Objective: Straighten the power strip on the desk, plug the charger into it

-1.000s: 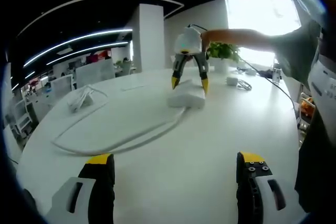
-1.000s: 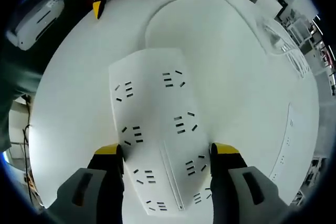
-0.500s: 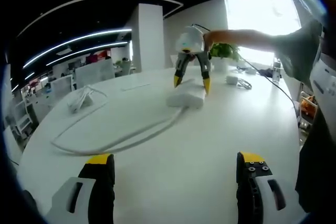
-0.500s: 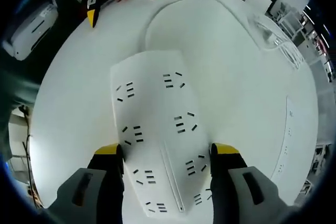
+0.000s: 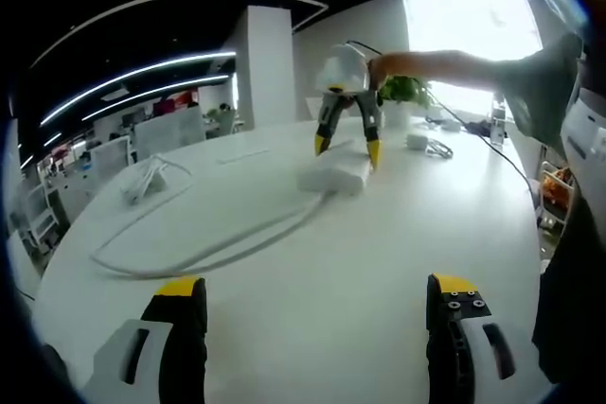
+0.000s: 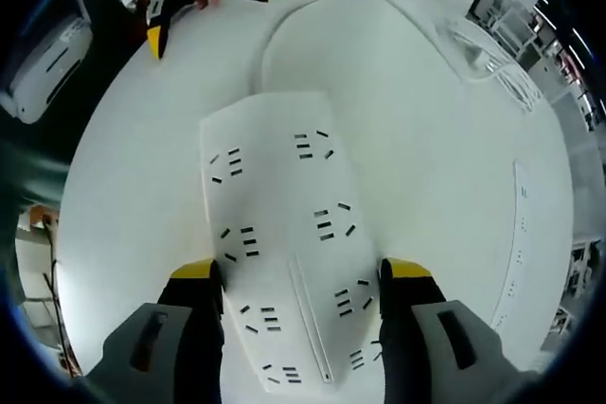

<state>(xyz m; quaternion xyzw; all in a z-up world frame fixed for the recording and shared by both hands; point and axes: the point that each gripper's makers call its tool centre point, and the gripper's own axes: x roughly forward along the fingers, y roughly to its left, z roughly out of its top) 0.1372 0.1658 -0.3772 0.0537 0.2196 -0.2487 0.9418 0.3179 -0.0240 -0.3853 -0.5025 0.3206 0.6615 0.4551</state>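
White round counter (image 5: 379, 262) in an open office: both hand-held grippers over it, one clamped on the power strip.

Right hand-held gripper (image 6: 301, 276) has its yellow-tipped jaws pressed against both long sides of the flat white multi-socket power strip (image 6: 284, 234), which sits near the counter's far side in the left gripper view, its white cable (image 5: 208, 253) curving away. Left hand-held gripper (image 5: 312, 295) hovers with jaws wide apart, holding nothing.

My left gripper (image 5: 315, 314): black fingers (image 5: 176, 342), yellow tips, white-grey housings, screws on one. Grey-green short sleeve (image 5: 540, 78).
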